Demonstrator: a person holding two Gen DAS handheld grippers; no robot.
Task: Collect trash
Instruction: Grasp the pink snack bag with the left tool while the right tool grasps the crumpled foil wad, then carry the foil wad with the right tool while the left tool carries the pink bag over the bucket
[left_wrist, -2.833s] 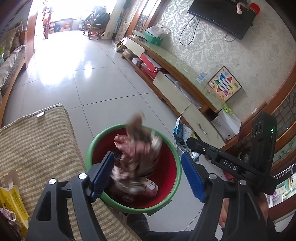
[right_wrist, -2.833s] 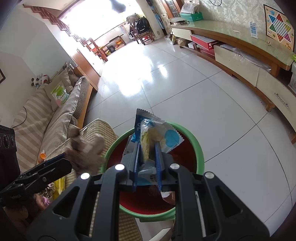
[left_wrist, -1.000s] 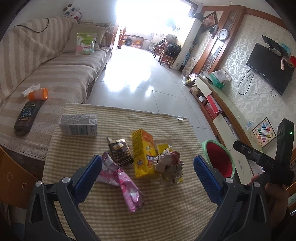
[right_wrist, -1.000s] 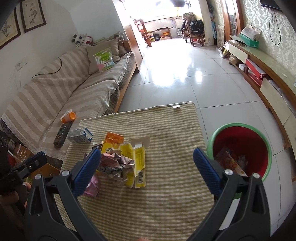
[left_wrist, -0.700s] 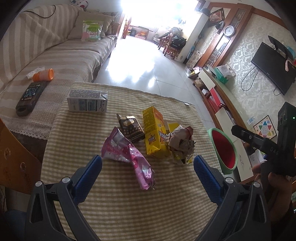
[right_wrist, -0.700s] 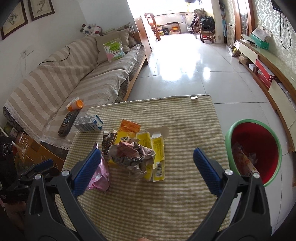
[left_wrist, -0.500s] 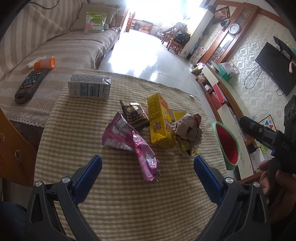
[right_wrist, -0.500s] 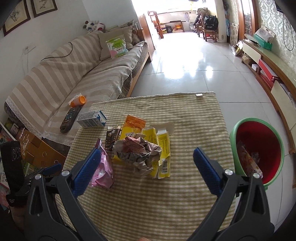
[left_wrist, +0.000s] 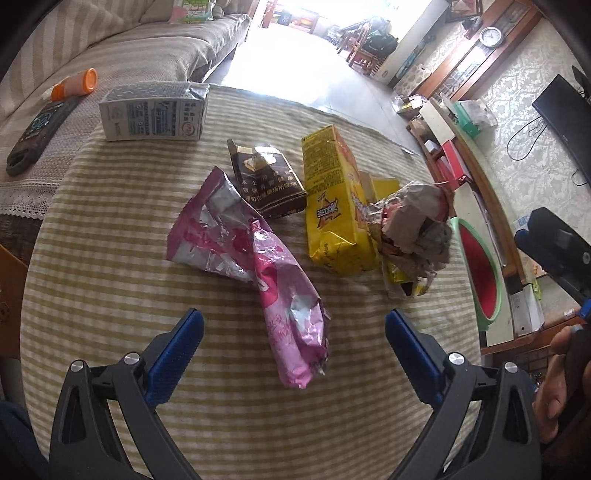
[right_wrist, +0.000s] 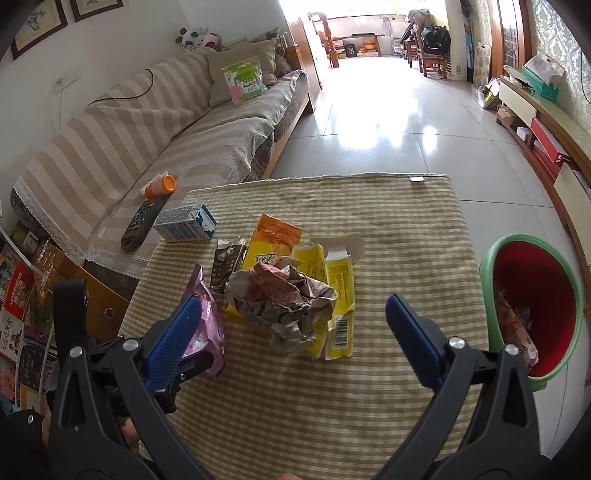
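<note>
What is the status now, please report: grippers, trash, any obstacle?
Left gripper open, right gripper open, both empty. Pink wrapper, crumpled paper, yellow box on table; bin beside it. Nothing in the way.

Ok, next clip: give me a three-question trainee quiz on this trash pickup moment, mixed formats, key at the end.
1. True or false: the left tool is shut on the pink wrapper.
2. Multiple choice: what lies directly ahead between the right tool's open jaws? A) the white carton B) the crumpled paper wad C) the orange bottle
3. Fill in: the green-rimmed bin stands on the floor off the table's ____ edge in the right wrist view.

Key: 1 false, both tools are open and empty; 2 B; 3 right.
</note>
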